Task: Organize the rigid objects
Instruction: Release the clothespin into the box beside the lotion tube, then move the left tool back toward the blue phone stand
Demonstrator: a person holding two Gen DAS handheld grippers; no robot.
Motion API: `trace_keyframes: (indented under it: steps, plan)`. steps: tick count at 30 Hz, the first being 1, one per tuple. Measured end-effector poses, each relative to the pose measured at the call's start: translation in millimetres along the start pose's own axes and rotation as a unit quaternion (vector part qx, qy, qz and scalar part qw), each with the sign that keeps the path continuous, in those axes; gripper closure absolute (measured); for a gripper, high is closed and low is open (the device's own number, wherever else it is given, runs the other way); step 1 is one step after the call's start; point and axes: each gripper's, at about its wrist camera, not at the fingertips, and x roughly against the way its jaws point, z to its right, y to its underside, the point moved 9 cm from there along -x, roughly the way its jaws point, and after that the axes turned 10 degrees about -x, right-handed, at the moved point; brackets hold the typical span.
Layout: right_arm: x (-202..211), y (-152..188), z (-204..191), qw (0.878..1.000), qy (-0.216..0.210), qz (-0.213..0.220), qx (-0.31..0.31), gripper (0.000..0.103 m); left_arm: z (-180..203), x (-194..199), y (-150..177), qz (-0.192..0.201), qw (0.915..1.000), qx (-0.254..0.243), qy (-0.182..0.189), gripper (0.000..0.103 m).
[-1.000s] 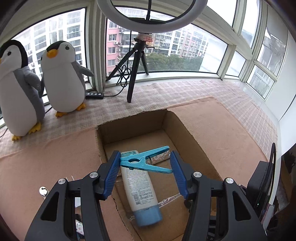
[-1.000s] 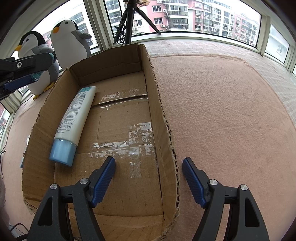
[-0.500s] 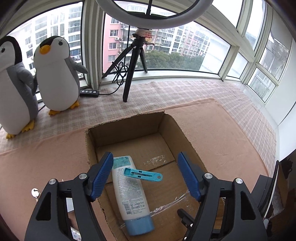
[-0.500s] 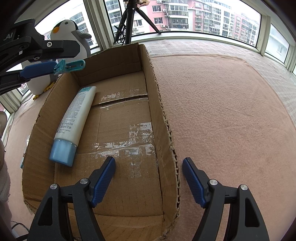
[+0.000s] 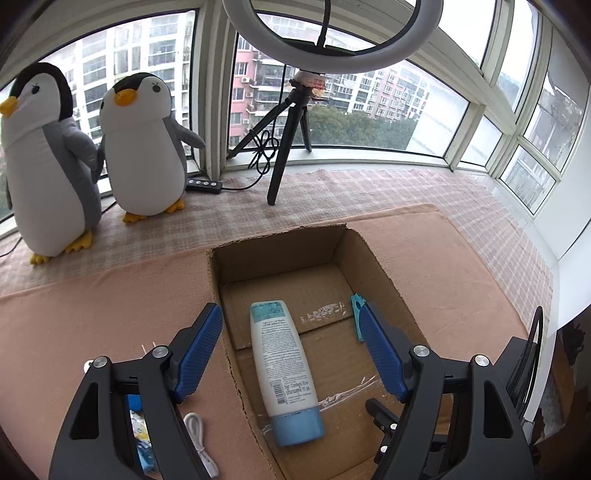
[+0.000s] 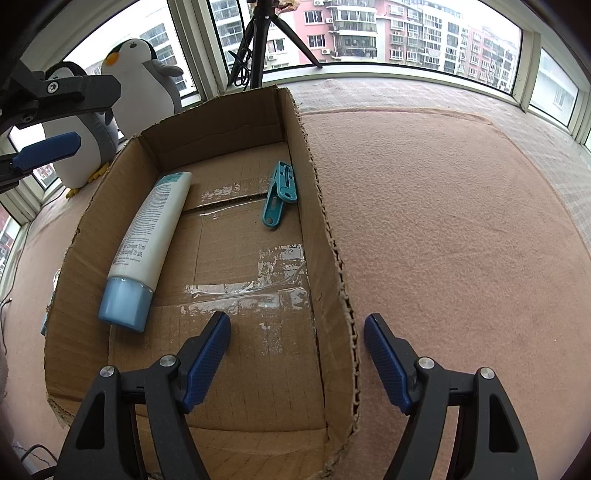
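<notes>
An open cardboard box (image 5: pixel 277 236) sits on the pink mat. Inside it lies a white tube with a blue cap (image 5: pixel 282 362), also seen on the left side of the box floor (image 6: pixel 155 236). A teal clothes peg (image 6: pixel 279 194) rests on the box floor against the right wall; in the left wrist view the peg (image 5: pixel 356 314) is partly hidden behind my finger. My left gripper (image 5: pixel 289 310) hovers open over the box with nothing between its fingers. My right gripper (image 6: pixel 296 319) is open and straddles the box's right wall (image 6: pixel 321 221) without pressing on it.
Two plush penguins (image 5: pixel 144 147) stand by the window beside a tripod (image 5: pixel 288 147) carrying a ring light (image 5: pixel 332 33). A white cable (image 5: pixel 197 435) and a small packet (image 5: pixel 142 435) lie on the mat left of the box. Bare pink mat (image 6: pixel 443 221) spreads to the right.
My left gripper widened and let go of the teal peg, which dropped into the box and now lies by the right wall. The right gripper has not moved.
</notes>
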Motion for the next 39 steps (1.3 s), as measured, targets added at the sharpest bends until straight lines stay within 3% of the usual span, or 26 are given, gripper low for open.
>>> trace_keyframes:
  steps: [8,18,25,31,39]
  plan:
    - [-1,-1,0,1.000,0.000,0.000,0.001,0.032,-70,40,45,-0.025,0.9975,0.043,-0.050,0.026]
    - [-1,-1,4,1.000,0.003,0.001,0.003,0.032,-148,57,120,-0.075,0.9830,0.137,-0.097,0.026]
    - [1,2,3,1.000,0.004,0.001,0.006,0.032,-153,45,143,-0.097,0.9773,0.165,-0.090,0.026]
    - [4,4,2,1.000,0.005,0.002,0.005,0.032,-146,31,147,-0.111,0.9745,0.186,-0.060,0.026]
    - [4,4,-1,1.000,0.006,0.001,0.006,0.032,-144,22,152,-0.123,0.9709,0.200,-0.047,0.026]
